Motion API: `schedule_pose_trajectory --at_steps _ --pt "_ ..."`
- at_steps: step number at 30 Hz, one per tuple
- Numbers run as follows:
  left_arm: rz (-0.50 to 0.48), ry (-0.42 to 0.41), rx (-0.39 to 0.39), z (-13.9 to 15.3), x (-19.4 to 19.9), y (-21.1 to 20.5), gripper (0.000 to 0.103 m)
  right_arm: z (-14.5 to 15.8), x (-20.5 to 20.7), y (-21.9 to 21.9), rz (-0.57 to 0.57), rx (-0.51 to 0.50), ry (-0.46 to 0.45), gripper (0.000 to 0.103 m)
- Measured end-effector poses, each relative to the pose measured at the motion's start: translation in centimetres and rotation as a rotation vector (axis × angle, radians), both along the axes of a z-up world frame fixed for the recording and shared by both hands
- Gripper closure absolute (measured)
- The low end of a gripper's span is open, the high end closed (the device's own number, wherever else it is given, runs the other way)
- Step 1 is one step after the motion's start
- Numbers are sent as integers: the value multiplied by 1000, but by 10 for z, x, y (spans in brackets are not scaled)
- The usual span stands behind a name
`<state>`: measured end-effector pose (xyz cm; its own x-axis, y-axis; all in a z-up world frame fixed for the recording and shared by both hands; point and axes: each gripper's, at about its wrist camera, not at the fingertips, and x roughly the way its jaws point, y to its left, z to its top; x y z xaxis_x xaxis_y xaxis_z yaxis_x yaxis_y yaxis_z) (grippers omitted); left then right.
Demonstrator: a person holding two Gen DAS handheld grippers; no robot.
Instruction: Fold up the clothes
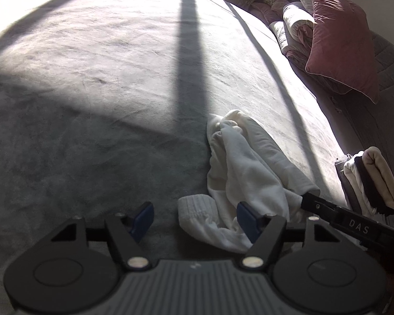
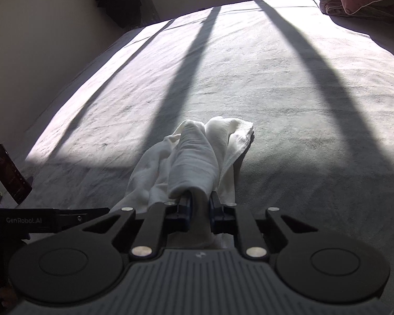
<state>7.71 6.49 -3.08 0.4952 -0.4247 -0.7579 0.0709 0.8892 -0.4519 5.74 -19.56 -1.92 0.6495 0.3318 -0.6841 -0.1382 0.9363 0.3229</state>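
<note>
A crumpled white garment lies on the grey bed cover; its ribbed cuff rests between my left gripper's fingers. My left gripper is open, blue pads apart, low over the bed at the cuff. My right gripper is shut on the near end of the white garment; it also shows in the left wrist view, pinching the cloth's right edge. The cloth bunches up ahead of the right fingers.
Pink pillows and rolled bedding lie at the bed's head. A pile of folded clothes sits at the right. A dark phone stands at the bed's left edge. Sunlit bed cover stretches ahead.
</note>
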Motion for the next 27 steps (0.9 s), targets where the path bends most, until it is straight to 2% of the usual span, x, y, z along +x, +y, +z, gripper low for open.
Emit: schedule_pose_trajectory --at_steps 7,12,18,23,27 --pt "9 36 -10 -8 2 -10 50 0 -16 -30 -59 -23 -8 89" --pt "18 60 -69 -12 2 -10 57 -7 -26 -47 -87 -51 21 89" --pt "26 66 -170 -15 4 -13 57 -27 -34 -57 -89 -132 112 91" --pt "-18 89 -232 -18 6 -29 57 -31 -39 -66 -94 -104 125 91" --pt "-107 148 -232 -23 0 -54 57 -29 -41 -70 -98 -75 123 90"
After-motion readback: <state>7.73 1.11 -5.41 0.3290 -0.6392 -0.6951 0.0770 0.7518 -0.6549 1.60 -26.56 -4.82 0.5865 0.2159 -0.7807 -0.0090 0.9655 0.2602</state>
